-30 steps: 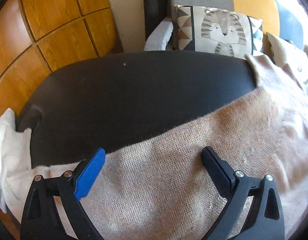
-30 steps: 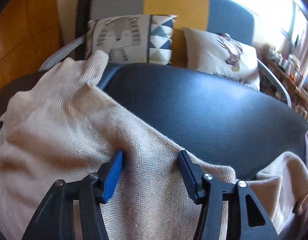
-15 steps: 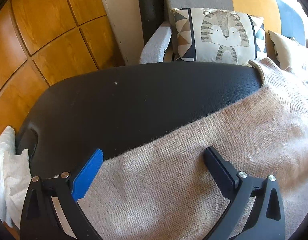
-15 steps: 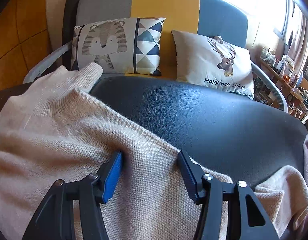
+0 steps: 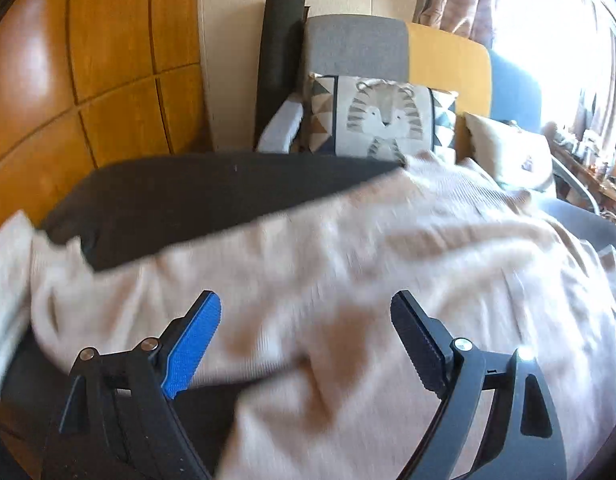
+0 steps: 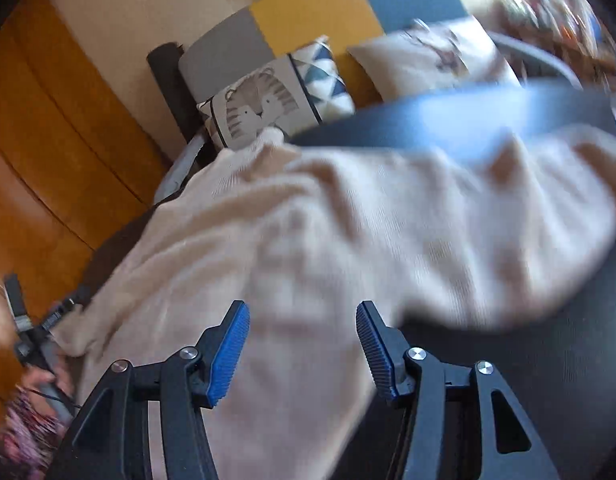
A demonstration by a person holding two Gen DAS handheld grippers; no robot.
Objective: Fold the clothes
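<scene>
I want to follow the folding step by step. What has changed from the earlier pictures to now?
The beige sweater has bunched and slid nearer, baring more dark tabletop. Both views pulled back, the right one tilting. The left tongs are closing, the sweater loose between them; the right tongs remain open. The tiger cushion stays put.

Wood panels [image 5: 108,92] adjoin a cream wall [image 5: 236,20]. A sofa [image 5: 447,56] in grey, yellow and blue carries two cushions; a bright window [image 5: 555,32] stands behind it.

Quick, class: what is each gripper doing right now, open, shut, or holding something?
Left gripper: jaws apart and closing over the beige sweater, not gripping.
Right gripper: open above the sweater, holding nothing.
</scene>
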